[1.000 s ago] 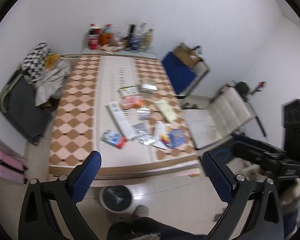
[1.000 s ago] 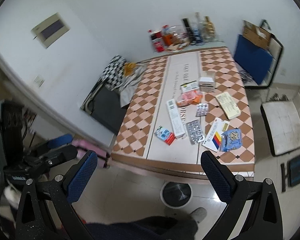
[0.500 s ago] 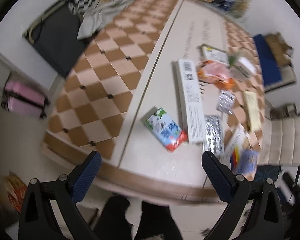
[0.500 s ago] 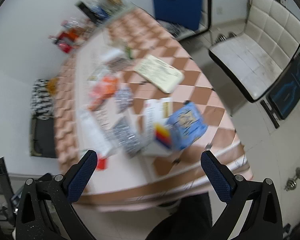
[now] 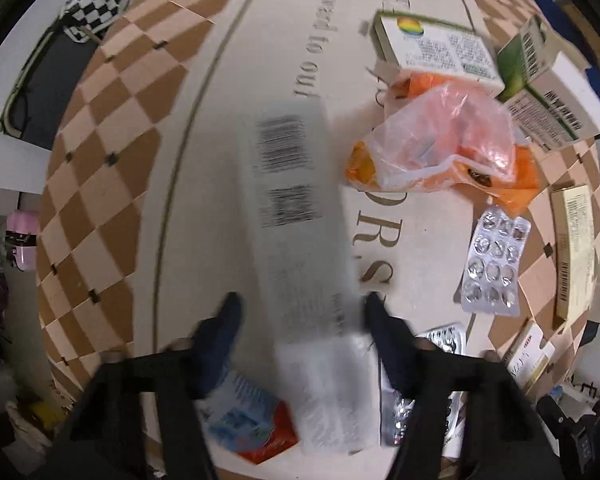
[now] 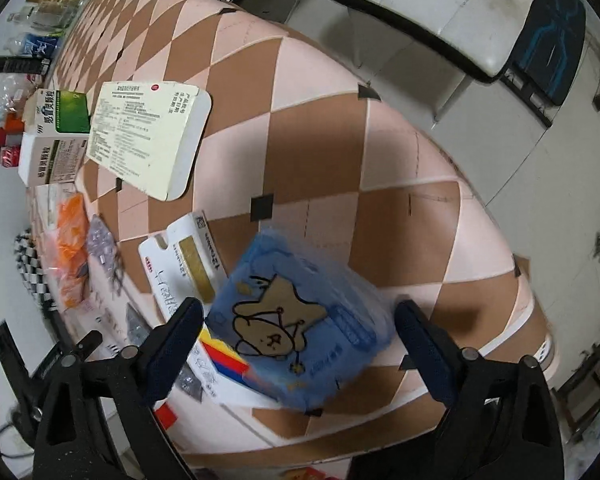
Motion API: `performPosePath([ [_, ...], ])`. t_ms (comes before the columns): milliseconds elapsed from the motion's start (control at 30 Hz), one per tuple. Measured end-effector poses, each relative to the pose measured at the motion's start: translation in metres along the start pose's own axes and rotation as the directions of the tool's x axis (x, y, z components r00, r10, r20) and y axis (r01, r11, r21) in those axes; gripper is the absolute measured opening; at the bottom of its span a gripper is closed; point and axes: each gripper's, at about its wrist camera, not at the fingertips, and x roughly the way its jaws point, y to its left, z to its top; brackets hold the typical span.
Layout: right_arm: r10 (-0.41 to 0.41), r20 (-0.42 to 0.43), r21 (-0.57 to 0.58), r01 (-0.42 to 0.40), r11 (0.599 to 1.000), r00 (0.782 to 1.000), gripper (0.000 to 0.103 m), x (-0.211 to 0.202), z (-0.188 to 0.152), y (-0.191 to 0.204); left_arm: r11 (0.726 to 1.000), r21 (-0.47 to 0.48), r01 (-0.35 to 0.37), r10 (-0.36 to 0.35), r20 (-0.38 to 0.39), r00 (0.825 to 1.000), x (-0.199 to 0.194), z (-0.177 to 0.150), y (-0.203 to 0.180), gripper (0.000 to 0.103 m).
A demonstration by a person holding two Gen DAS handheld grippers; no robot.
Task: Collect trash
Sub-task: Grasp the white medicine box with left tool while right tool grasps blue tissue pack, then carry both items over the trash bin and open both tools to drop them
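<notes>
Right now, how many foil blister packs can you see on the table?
2 at least. One blister pack lies flat below the orange bag; a second blister pack peeks out beside the left gripper. More may be hidden.

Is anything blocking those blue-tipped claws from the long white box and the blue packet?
Nothing visible does. The left gripper, jaws just closing, straddles the long white box; the right gripper, also closing, straddles the blue packet. Neither visibly presses yet.

table (image 6: 400,152): pink and brown diamond check
long box (image 5: 296,216): white, black barcodes
packet (image 6: 300,332): blue, brown star cartoon
bag (image 5: 440,140): orange
</notes>
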Motion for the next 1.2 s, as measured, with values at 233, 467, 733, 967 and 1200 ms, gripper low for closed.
performPosePath([
  [233, 0.002, 0.04, -0.062, 0.001, 0.998, 0.999, 0.041, -0.012, 0.005, 0.004, 0.998, 0.053, -0.046, 0.043, 0.06, 0.997, -0.019, -0.007, -0.006, 0.046],
  [467, 0.054, 0.076, -0.163, -0.041, 0.986, 0.996, 0.03, -0.038, -0.005, 0.018, 0.989, 0.124, -0.074, 0.052, 0.173, 0.984, -0.083, -0.026, -0.01, 0.046],
  [733, 0.141, 0.148, -0.275, -0.097, 0.957, 0.979, 0.027, -0.078, -0.049, 0.043, 0.985, 0.173, -0.02, -0.04, 0.337, 0.941, -0.147, -0.059, -0.018, 0.046],
  [967, 0.238, 0.196, -0.343, -0.161, 0.925, 0.951, 0.026, -0.116, -0.144, 0.046, 0.961, 0.268, 0.065, -0.182, 0.441, 0.879, -0.197, -0.127, 0.033, 0.046],
  [1200, 0.255, 0.162, -0.305, -0.198, 0.932, 0.953, 0.026, -0.096, -0.287, -0.007, 0.92, 0.365, 0.14, -0.28, 0.367, 0.887, -0.186, -0.233, 0.104, 0.046],
])
